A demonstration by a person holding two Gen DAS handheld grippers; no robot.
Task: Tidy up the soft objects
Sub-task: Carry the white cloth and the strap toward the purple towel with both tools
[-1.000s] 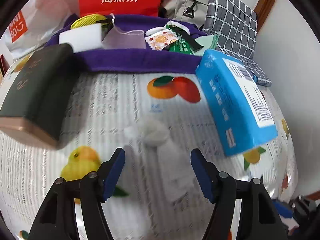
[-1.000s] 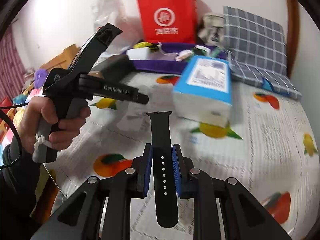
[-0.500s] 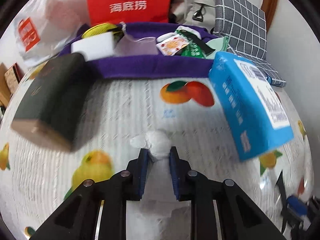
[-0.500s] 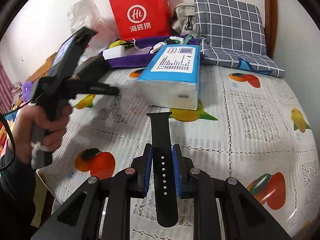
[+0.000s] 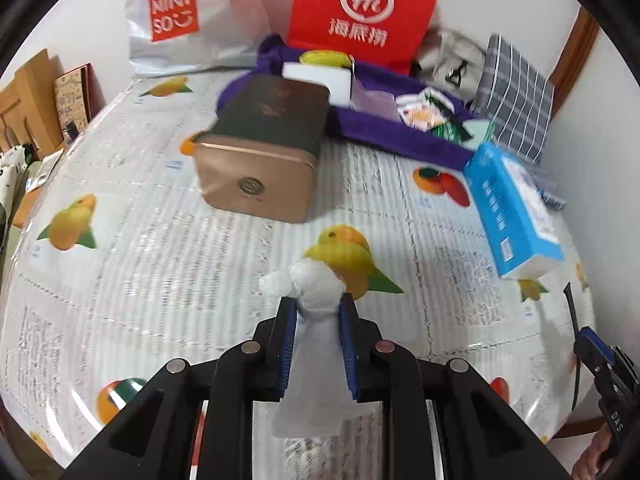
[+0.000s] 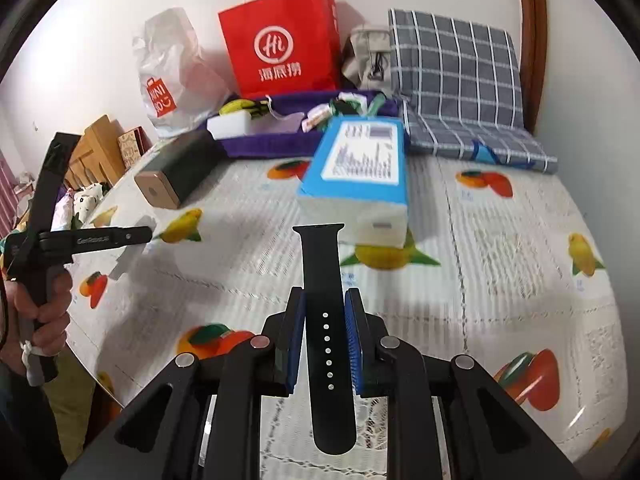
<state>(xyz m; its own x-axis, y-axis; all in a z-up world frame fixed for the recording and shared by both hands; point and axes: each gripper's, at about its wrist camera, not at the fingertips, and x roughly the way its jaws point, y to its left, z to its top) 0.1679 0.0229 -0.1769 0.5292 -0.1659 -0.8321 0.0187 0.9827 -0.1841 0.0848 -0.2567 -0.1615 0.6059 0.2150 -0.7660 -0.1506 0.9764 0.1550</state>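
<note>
We hold a gripper in each hand above a table (image 5: 132, 200) covered with a fruit-printed cloth. Our left gripper (image 5: 318, 314) is clamped on a white knotted cloth (image 5: 314, 320): the blue pads press its flanks, the knotted head pokes out past the fingertips toward the far side of the table, and the flat tail hangs back under the gripper body. Its long axis runs along the fingers, and it is lifted clear of the tablecloth.

Our right gripper (image 6: 325, 312) is closed on a black watch strap (image 6: 326, 328). The strap also lies along the fingers, its broad connector end pointing away from us toward a blue tissue pack (image 6: 358, 172), its rounded holed end trailing back beneath the gripper. In the left wrist view the right gripper shows at the right edge with the strap seen edge-on.

At the far side sits a purple tray (image 5: 400, 136) holding a white sponge block (image 5: 320, 80), sachets and a yellow item. A dark box with a gold end (image 5: 264, 148) lies in front of the tray's left part, touching or overlapping its rim; we cannot tell which. Behind stand a red paper bag (image 5: 364, 8) and a white plastic bag (image 5: 188, 20), with a grey checked cushion (image 6: 456, 68) to the right.
</note>
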